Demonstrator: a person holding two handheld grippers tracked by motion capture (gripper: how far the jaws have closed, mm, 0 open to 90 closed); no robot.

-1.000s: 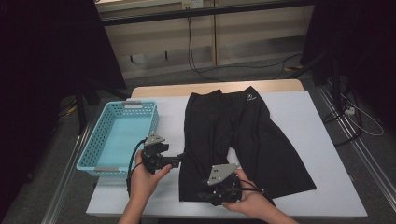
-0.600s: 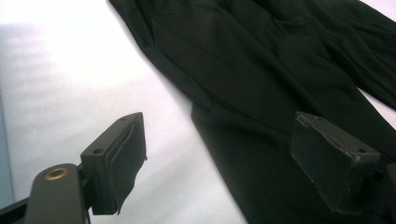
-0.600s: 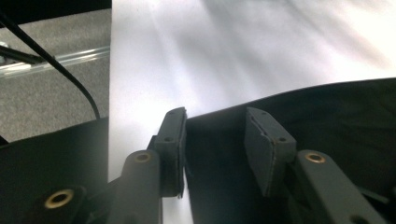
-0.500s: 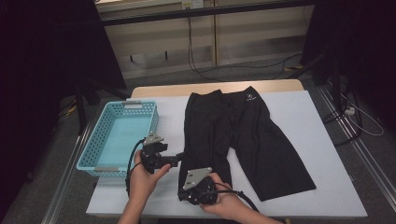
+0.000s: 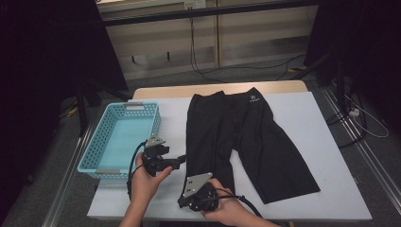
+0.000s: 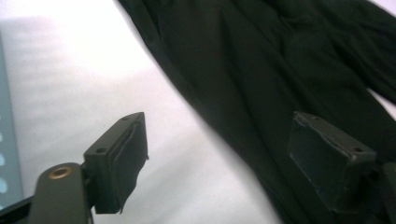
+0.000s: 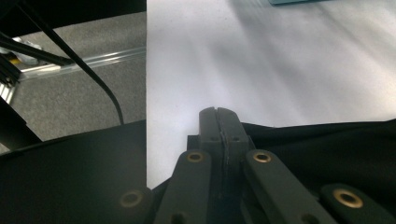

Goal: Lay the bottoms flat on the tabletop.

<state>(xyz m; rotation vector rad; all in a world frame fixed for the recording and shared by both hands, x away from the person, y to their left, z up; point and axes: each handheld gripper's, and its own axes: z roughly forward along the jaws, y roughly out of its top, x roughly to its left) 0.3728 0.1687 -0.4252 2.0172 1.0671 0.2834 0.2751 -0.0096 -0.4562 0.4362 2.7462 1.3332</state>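
Black shorts (image 5: 250, 137) lie flat on the white table (image 5: 326, 123), waistband at the far side. My left gripper (image 5: 182, 161) stands open beside the left leg's outer edge. In the left gripper view the shorts' (image 6: 261, 70) edge runs between its jaws (image 6: 224, 158); they have just been closing a little and press on nothing. My right gripper (image 5: 187, 201) is at that leg's hem near the table's front edge. Its jaws (image 7: 218, 116) have just been closing and are shut on the hem of the shorts (image 7: 327, 149).
A light blue basket (image 5: 127, 106) with nothing in it stands at the table's left side. The table's left edge and grey floor (image 7: 70, 93) show just beyond the right gripper. White table surface (image 5: 163, 123) lies between basket and shorts.
My right gripper has moved left along the front edge to the left leg's hem. The left gripper has kept its place.
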